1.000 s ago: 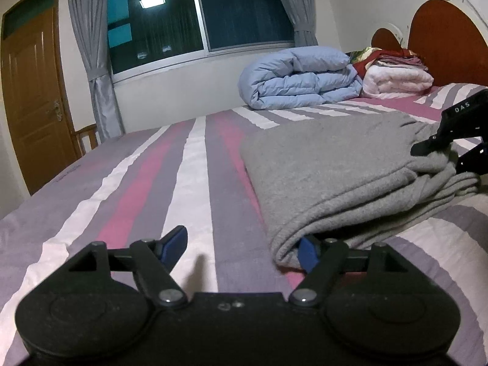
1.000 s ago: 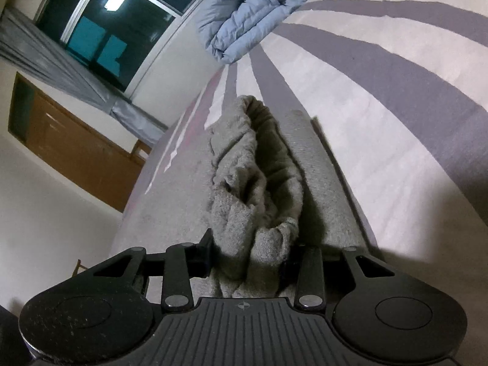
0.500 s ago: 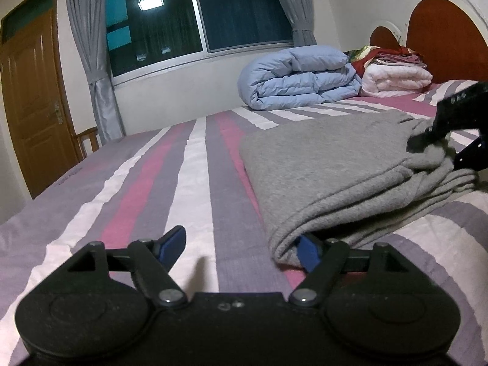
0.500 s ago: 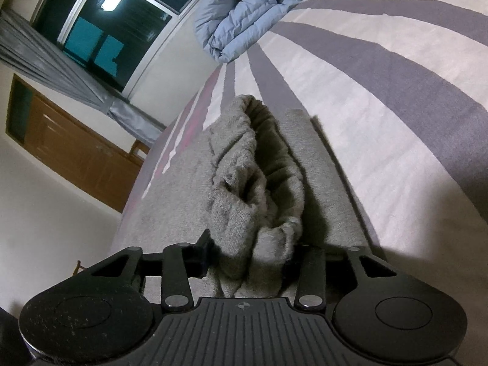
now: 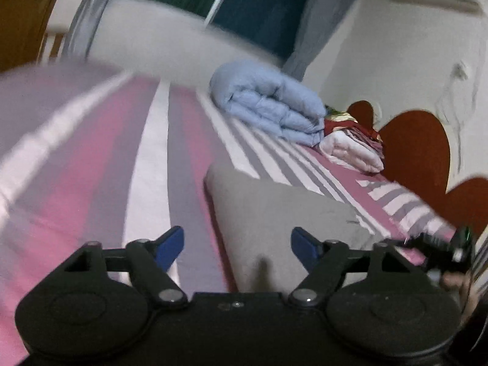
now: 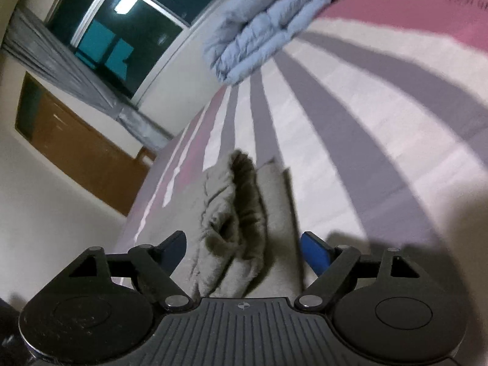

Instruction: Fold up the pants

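Since the gray pants [image 5: 283,213] already lie in a thick, flat stack of layers on the striped bed sheet [image 5: 146,164], the folding looks almost done. One end of the pants [image 6: 244,213] is a bit bumpy, with the soft layers puffed up and not lined up neatly.

Right at that bumpy end is the right gripper [image 6: 243,251]. Its blue fingers [image 6: 315,256] stand wide apart and are opening more. The bumpy end of the pants sits between them, but they do not press on it, so nothing is held.

Over the flat top of the pants is the left gripper [image 5: 237,248]. Its blue fingers [image 5: 169,244] are apart too and closing a little. They hold nothing, with only the edge of the pants and the sheet showing between them. This view is blurry.

Far behind the pants lies a folded blue quilt [image 5: 271,106], with a pink blanket [image 5: 350,152] beside it near the red headboard [image 5: 418,149].

I think both grippers are letting go. What may be left is to pat the bumpy end flat, or do one more fold.
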`<state>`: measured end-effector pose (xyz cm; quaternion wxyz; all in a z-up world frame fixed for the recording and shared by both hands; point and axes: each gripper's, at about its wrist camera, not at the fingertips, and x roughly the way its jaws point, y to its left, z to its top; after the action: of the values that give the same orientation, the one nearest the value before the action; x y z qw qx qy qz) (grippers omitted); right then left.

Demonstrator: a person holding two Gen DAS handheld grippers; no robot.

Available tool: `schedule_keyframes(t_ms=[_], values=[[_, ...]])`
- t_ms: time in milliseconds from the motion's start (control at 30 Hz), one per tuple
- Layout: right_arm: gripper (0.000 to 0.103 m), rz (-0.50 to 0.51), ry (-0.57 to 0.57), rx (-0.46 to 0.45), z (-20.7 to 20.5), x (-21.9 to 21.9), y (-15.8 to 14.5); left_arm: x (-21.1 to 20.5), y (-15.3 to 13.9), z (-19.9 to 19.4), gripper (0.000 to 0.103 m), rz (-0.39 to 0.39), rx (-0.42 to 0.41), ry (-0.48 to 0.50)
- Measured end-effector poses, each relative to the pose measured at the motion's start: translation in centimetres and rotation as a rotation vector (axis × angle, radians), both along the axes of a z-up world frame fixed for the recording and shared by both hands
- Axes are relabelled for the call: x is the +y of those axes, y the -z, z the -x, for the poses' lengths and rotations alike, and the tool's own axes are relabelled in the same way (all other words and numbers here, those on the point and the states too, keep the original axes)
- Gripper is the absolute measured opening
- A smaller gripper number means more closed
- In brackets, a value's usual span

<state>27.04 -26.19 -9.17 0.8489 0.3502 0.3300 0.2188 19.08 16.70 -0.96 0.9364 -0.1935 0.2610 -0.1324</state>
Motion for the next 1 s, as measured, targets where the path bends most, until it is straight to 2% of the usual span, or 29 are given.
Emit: schedule_keyframes(t_ms=[33,67,133,167,200,233,267,300,333,433,567,600,633,700,800,867,900,967,1000], values=[[0.082,0.009,-0.001,0.0,-0.2,0.3,0.2,0.0,0.5,-0.9,0.064,-0.001,0.021,-0.002],[0.081,0.047,0.047,-0.042,0.3,0.4,-0.4,-0.1,0.8,-1.4,0.064,-0.02,0.04,-0.016],[0.081,0.046,0.071,-0.188,1.7,0.1,-2.2,-0.1,1.7,-1.7,0.064,-0.022,0.048,-0.006],[0.081,0.03,0.039,-0.18,1.5,0.2,-2.5,0.1,2.1,-1.7,0.065,-0.008,0.045,-0.004],[0.081,0.019,-0.011,-0.136,0.7,0.5,-2.5,0.1,2.5,-1.7,0.065,-0.003,0.048,-0.014],[0.078,0.036,-0.016,-0.088,0.2,0.8,-2.3,0.3,2.9,-1.7,0.064,0.001,0.056,-0.025],[0.07,0.04,-0.014,-0.039,0.0,0.9,-1.9,0.5,3.2,-1.5,0.064,0.015,0.059,-0.037],[0.066,-0.005,-0.027,-0.001,-0.2,0.7,-1.4,0.8,3.4,-1.2,0.064,0.033,0.053,-0.049],[0.066,-0.04,-0.012,0.029,0.2,0.4,-0.8,0.9,3.5,-0.8,0.064,0.038,0.046,-0.061],[0.066,-0.08,0.017,0.092,1.6,0.3,0.7,1.4,3.6,0.6,0.066,0.037,0.007,-0.124],[0.065,-0.128,0.027,0.089,1.1,1.0,1.7,2.4,4.2,2.7,0.069,0.079,-0.026,-0.208],[0.044,-0.132,0.032,0.087,0.7,1.2,1.7,2.7,4.3,2.8,0.07,0.093,-0.023,-0.217],[0.037,-0.13,0.021,0.082,0.5,1.4,1.4,3.0,4.3,2.9,0.07,0.097,-0.019,-0.226],[0.031,-0.119,0.036,0.049,1.1,1.7,0.5,3.4,4.3,3.0,0.069,0.095,-0.016,-0.238],[0.03,-0.149,0.065,0.019,3.2,1.0,0.0,3.6,4.1,3.4,0.07,0.085,-0.025,-0.237],[0.03,-0.134,0.072,0.056,3.5,0.8,1.0,3.2,3.8,3.3,0.07,0.059,-0.033,-0.225],[0.034,-0.128,0.083,0.084,3.3,0.5,1.7,3.0,3.7,3.1,0.07,0.053,-0.033,-0.211],[0.043,-0.105,0.085,0.066,3.4,0.0,1.1,2.9,3.1,2.6,0.07,0.045,-0.034,-0.185],[0.054,-0.065,0.103,0.031,3.9,-0.4,0.2,3.0,2.7,2.2,0.071,0.044,-0.041,-0.164]])
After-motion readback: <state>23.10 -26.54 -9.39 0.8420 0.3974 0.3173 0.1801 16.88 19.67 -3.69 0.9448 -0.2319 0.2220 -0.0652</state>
